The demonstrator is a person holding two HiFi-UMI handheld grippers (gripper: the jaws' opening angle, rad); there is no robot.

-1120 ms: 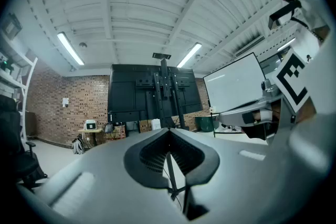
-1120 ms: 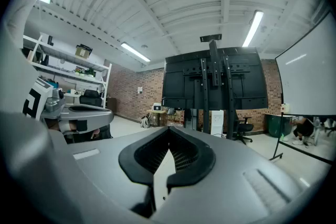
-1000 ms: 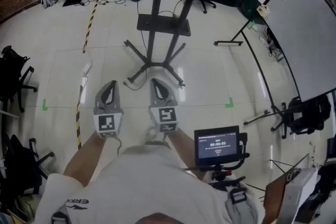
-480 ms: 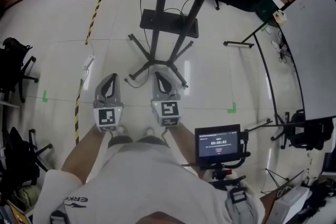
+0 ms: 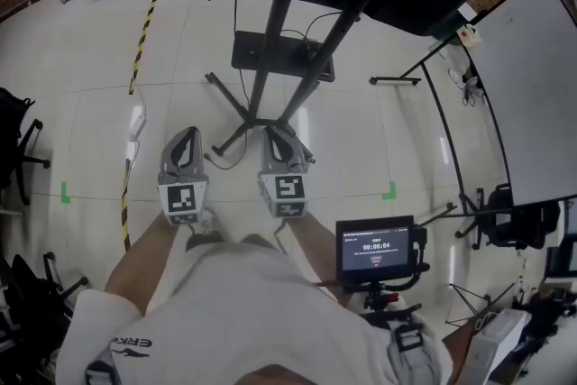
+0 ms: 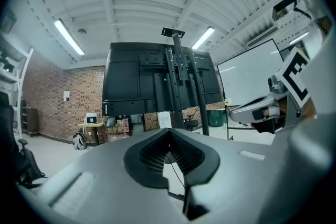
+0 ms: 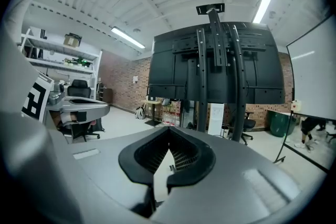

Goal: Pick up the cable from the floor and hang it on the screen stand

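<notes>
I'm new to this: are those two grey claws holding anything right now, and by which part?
Nothing is held. The left gripper and the right gripper both have their jaws shut, with nothing between them.

Left tongs (image 5: 186,136) and right tongs (image 5: 274,135) side by side, closed, empty.

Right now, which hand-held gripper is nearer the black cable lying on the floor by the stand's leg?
Left. In the head view the left hand-held gripper sits just left of the cable; the right hand-held gripper is farther off, on its right.
</notes>
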